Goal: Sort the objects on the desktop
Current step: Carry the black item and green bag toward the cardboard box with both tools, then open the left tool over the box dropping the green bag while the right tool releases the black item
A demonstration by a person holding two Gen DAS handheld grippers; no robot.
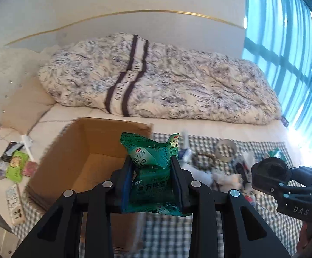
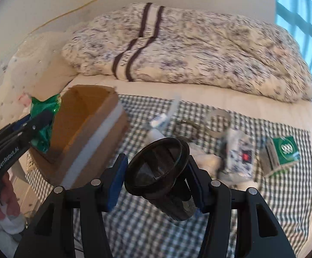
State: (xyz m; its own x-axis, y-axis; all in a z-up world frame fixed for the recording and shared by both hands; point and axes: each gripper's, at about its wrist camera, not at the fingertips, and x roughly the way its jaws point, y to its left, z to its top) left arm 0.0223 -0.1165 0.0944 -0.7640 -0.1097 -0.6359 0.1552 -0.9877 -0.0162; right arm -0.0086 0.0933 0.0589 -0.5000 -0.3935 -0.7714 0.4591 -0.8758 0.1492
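Over the bed's near-left part, the cardboard box point(image 2: 87, 126) stands open on the checked cloth point(image 2: 147, 232), its mouth turned up. It is the likely goal for whatever is being carried, and it is also where trouble could start. The left claw point(image 1: 153, 182) is clenched on a green medicine sachet point(image 1: 153, 172), which sits squarely between the two pads with its crumpled top sticking out beyond the fingertips. In the right wrist view the sachet hangs at the box's left rim rather than over the middle. Let go there, a light, floppy packet could catch on the rim and slide down outside, toward the clutter by the bed's left edge (small cartons and a power strip point(image 1: 16, 206) lie there).

Next in size, the right claw point(image 2: 156, 172) grasps a dark, round, lens-like cylinder point(image 2: 158, 172), its wide rim facing the camera and its body slanting down toward the right pad. The grip looks to bear on a curved side, so I judge it could roll or twist out as the claw swings. A drop onto the bed would do little harm, but it could knock into the pile beneath.

Left on the cloth, well apart from the box toward its right edge, are a green 999 box point(image 2: 285, 150), a tape roll point(image 2: 218, 120) and a white tube point(image 2: 158, 121). With both claws heading for one opening, they could also bump each other at the rim.
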